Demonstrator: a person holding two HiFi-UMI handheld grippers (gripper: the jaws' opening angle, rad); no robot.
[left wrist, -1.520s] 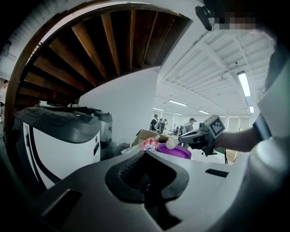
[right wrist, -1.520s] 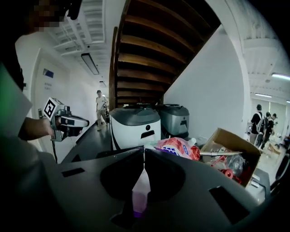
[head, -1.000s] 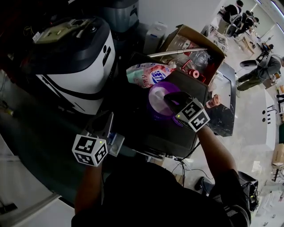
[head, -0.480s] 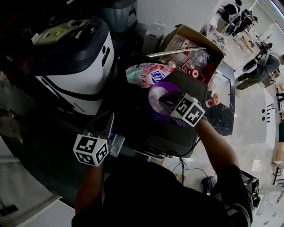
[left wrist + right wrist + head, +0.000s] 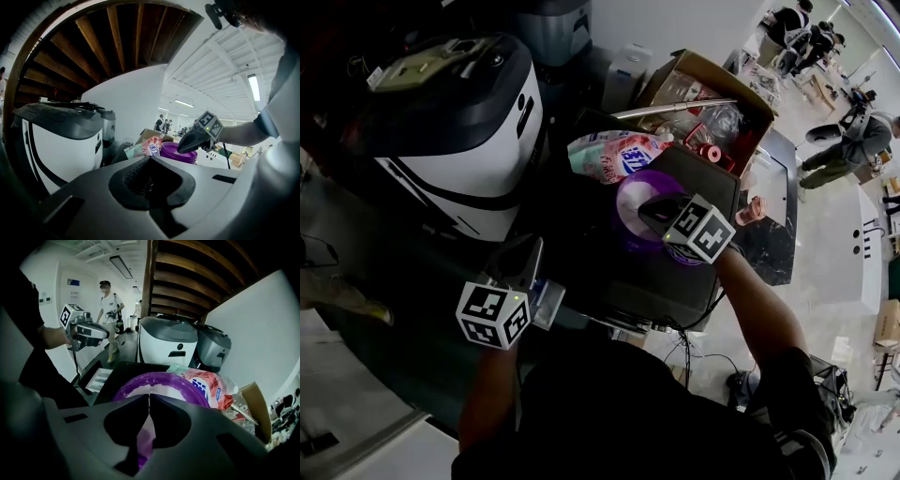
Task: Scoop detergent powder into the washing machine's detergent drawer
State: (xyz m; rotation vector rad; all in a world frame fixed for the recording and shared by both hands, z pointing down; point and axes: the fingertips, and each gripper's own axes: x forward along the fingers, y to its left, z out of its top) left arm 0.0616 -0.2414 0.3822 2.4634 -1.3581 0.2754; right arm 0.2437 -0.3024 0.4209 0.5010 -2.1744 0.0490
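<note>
A purple tub (image 5: 628, 199) with white powder stands on the dark washing machine top (image 5: 609, 277). My right gripper (image 5: 650, 208) hangs over the tub, tips low above the powder. In the right gripper view its jaws (image 5: 149, 397) are shut on a pale purple scoop handle (image 5: 142, 446) that runs down between them, with the tub (image 5: 164, 379) just ahead. My left gripper (image 5: 528, 251) is held at the machine's left front, beside the pale open detergent drawer (image 5: 547, 306). Its jaws (image 5: 150, 158) are shut with nothing seen between them.
A pink and green detergent bag (image 5: 614, 155) lies behind the tub. A white and black appliance (image 5: 459, 141) stands to the left, and an open cardboard box (image 5: 703, 94) of clutter at the back right. People stand far off at the right (image 5: 848, 145).
My right gripper has shifted a little left and farther over the tub. The left gripper has stayed where it was.
</note>
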